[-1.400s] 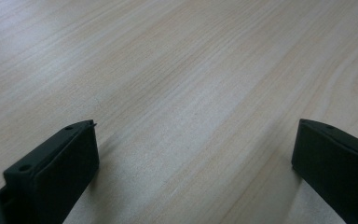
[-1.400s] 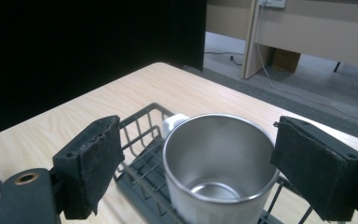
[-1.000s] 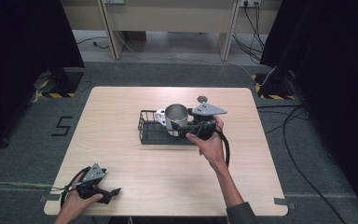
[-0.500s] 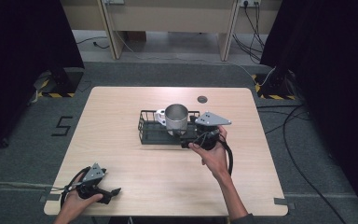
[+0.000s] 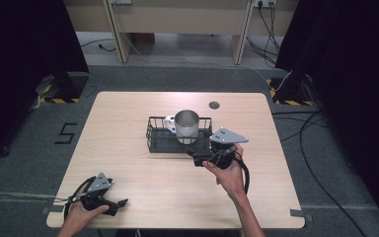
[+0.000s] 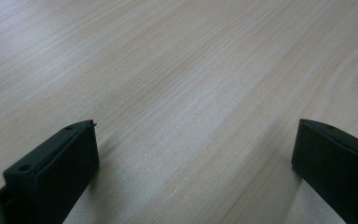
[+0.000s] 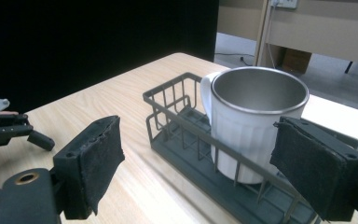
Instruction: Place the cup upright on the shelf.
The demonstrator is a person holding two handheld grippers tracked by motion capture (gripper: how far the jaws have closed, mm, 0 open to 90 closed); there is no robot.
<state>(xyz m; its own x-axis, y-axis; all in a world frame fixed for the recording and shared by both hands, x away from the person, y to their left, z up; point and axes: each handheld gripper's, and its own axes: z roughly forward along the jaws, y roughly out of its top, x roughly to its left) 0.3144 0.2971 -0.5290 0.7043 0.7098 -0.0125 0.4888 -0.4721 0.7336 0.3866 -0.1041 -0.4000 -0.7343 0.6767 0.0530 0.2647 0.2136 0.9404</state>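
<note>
A black wire basket (image 5: pixel 158 140) stands at the middle of the wooden table. A white mug with a steel rim (image 5: pixel 186 126) sits upright in its right half, handle to the left. Just in front of the basket's right end, my right gripper (image 5: pixel 197 157) is open and apart from the mug. In the right gripper view its open jaws frame the mug (image 7: pixel 251 121) and the basket (image 7: pixel 177 116), with nothing held by the gripper (image 7: pixel 207 161). My left gripper (image 5: pixel 117 206) rests at the table's near left corner. Its jaws (image 6: pixel 196 154) are open over bare wood.
A small dark round disc (image 5: pixel 214 104) lies in the tabletop behind the basket. The table's near edge (image 5: pixel 177 227) runs just below both hands. My left gripper (image 7: pixel 25 133) shows far off in the right gripper view. Cables lie on the floor (image 5: pixel 321 148) to the right.
My right gripper has drawn back from beside the mug toward the near edge, uncovering the dark disc. The mug, the basket and my left gripper have stayed put.
</note>
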